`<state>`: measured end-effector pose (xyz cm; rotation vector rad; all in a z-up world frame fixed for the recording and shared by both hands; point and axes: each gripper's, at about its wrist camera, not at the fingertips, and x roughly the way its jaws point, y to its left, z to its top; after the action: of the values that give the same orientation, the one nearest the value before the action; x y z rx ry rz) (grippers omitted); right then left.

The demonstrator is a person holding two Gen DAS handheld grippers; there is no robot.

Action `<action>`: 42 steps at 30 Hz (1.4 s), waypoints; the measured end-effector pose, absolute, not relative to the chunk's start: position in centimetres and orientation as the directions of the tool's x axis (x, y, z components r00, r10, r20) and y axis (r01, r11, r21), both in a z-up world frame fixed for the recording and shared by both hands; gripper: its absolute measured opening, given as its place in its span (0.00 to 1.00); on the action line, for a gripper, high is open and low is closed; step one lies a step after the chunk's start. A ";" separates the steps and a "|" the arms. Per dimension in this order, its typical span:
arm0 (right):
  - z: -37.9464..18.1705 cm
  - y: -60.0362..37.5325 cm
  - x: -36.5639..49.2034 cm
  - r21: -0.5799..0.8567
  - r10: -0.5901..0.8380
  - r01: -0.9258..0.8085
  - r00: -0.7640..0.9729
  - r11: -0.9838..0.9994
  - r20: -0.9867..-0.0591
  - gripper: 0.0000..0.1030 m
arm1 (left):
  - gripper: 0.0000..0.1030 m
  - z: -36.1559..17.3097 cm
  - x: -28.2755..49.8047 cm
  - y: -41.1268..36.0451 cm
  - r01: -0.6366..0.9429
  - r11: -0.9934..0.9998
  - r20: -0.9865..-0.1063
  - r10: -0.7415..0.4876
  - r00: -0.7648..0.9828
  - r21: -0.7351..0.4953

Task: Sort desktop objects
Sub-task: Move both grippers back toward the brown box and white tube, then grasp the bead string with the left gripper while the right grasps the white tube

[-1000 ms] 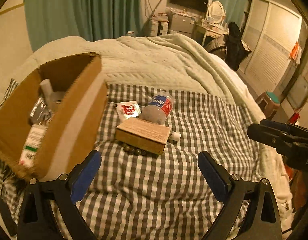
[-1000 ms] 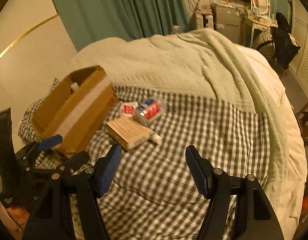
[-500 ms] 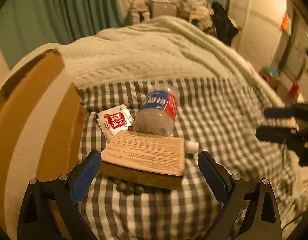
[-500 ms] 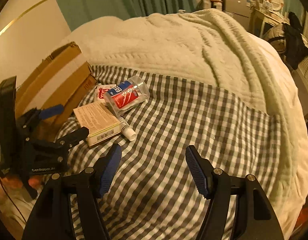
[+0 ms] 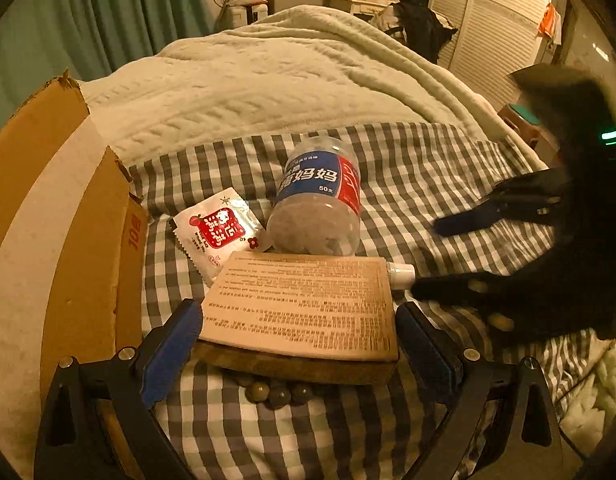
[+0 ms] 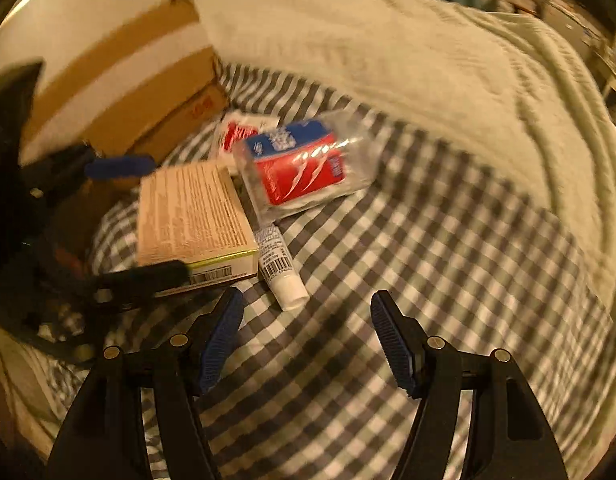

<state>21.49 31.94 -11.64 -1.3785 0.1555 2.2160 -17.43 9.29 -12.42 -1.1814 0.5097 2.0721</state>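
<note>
The left gripper [image 5: 296, 340] stands wide open astride the flat printed box [image 5: 304, 300], its 2 pads beside the box's short ends; contact cannot be told. The right gripper [image 6: 306, 340] is closing with only checked cloth [image 6: 428, 248] between its jaws. The white tube [image 6: 278, 268] lies at 11 o'clock from it, the plastic jar [image 6: 304, 164] beyond.

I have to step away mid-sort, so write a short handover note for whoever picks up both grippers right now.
Left gripper: open, jaws straddling the flat printed box, not clamped.
Right gripper: nothing between the jaws, closing, just short of the white tube.
Plastic jar, red-and-white sachet and dark beads lie on the checked cloth.
Cardboard box stands left.
Left to do: all five things are still unsorted.
</note>
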 end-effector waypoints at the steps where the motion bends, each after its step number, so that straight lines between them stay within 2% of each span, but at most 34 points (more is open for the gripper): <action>1: -12.5 32.5 21.1 -0.156 0.347 -0.480 -0.339 -0.863 -0.875 0.44 | 0.97 -12.3 -17.4 9.2 -0.727 -0.686 -0.865 0.367 -0.343 -0.003; 6: -13.9 33.9 19.8 -0.090 0.285 -0.472 -0.359 -0.877 -0.889 0.42 | 0.97 -11.9 -17.1 8.8 -0.726 -0.687 -0.877 0.365 -0.313 -0.027; 11: -14.6 32.9 18.5 -0.138 0.296 -0.418 -0.341 -0.898 -0.892 0.42 | 0.97 -12.1 -16.7 8.4 -0.718 -0.693 -0.888 0.368 -0.276 -0.064; 13: -15.3 32.4 18.1 -0.184 0.326 -0.407 -0.315 -0.895 -0.891 0.38 | 0.97 -12.5 -16.7 8.2 -0.706 -0.703 -0.893 0.369 -0.258 -0.086; 14: -15.4 32.2 18.0 -0.187 0.328 -0.408 -0.310 -0.894 -0.892 0.31 | 0.97 -12.8 -16.7 8.1 -0.699 -0.709 -0.897 0.368 -0.247 -0.098; 18: -14.9 32.0 18.3 -0.132 0.298 -0.466 -0.303 -0.875 -0.905 0.27 | 0.97 -13.9 -16.2 8.0 -0.686 -0.723 -0.900 0.350 -0.260 -0.083; 27: -11.8 31.3 22.5 -0.260 0.446 -0.501 -0.296 -0.825 -0.845 0.22 | 0.96 -16.5 -18.2 9.3 -0.684 -0.728 -0.895 0.328 -0.303 -0.035; 30: -10.9 32.0 24.0 -0.244 0.447 -0.527 -0.300 -0.814 -0.843 0.22 | 0.82 -17.3 -19.6 9.4 -0.658 -0.750 -0.913 0.311 -0.266 -0.064; 33: -11.1 31.8 24.7 -0.238 0.443 -0.528 -0.303 -0.815 -0.844 0.22 | 0.49 -16.6 -19.5 8.6 -0.640 -0.760 -0.909 0.339 -0.242 -0.113; 34: -11.1 31.4 24.9 -0.238 0.439 -0.521 -0.305 -0.820 -0.845 0.22 | 0.45 -16.5 -19.4 8.5 -0.647 -0.755 -0.913 0.332 -0.239 -0.105; 37: -10.3 31.0 25.7 -0.237 0.433 -0.504 -0.317 -0.830 -0.844 0.22 | 0.43 -15.9 -19.3 8.5 -0.668 -0.738 -0.933 0.302 -0.196 -0.098; 41: -9.4 30.6 25.6 -0.212 0.410 -0.495 -0.334 -0.843 -0.849 0.22 | 0.43 -15.4 -19.7 7.7 -0.618 -0.769 -0.935 0.321 -0.149 -0.166; 42: -9.2 30.3 25.7 -0.211 0.411 -0.494 -0.340 -0.843 -0.845 0.22 | 0.41 -15.3 -19.6 7.5 -0.611 -0.773 -0.933 0.326 -0.150 -0.172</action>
<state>25.68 30.33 -9.17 -1.3511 0.1104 2.1957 -19.61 7.47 -15.31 -1.5074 0.3285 1.9724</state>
